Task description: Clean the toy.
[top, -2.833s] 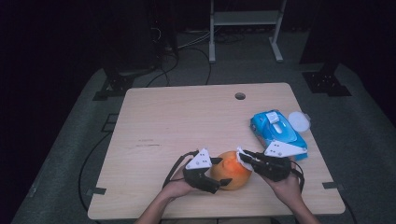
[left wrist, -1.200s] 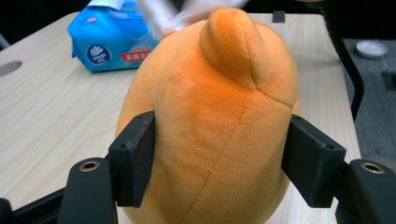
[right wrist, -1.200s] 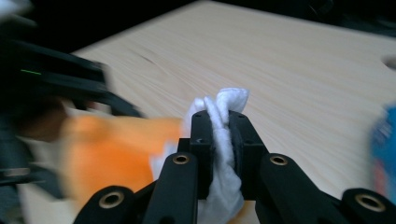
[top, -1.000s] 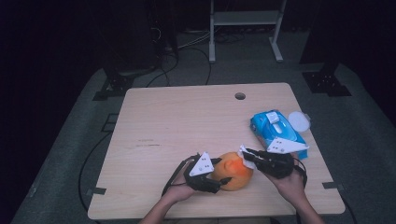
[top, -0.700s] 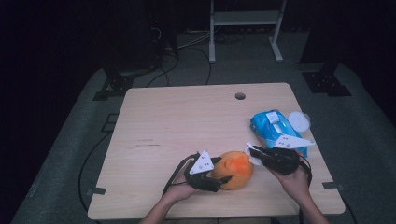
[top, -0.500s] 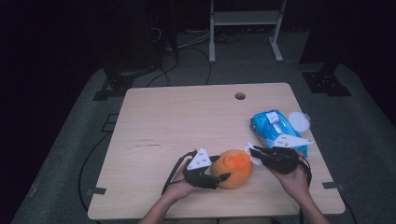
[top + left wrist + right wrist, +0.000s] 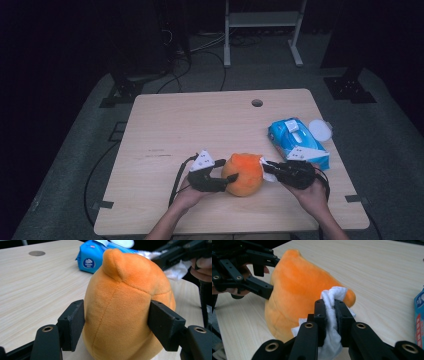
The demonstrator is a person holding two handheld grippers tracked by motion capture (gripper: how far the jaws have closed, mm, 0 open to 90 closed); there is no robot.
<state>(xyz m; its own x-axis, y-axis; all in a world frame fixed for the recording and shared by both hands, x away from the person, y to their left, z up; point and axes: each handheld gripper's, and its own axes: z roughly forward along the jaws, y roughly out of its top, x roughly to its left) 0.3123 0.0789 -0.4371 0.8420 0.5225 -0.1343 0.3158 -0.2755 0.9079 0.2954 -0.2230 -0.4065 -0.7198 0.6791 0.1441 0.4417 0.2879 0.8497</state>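
An orange plush toy [image 7: 243,173] stands on the wooden table [image 7: 200,125] near its front edge. My left gripper [image 7: 226,181] is shut on it from the left; in the left gripper view both pads press into the plush toy [image 7: 125,307]. My right gripper [image 7: 266,167] comes in from the right, shut on a white wipe [image 7: 332,315]. The wipe [image 7: 267,171] touches the toy's right side, and in the right gripper view it bunches up between the pads against the orange plush toy [image 7: 297,292].
A blue pack of wet wipes [image 7: 296,142] lies at the table's right, just behind my right hand, with a round white lid [image 7: 319,130] beside it. A small round hole [image 7: 257,103] sits near the far edge. Cables run off the table's left front.
The left gripper and the plush toy have shifted slightly to the left. The right gripper with the wipe has stayed against the toy's right side.
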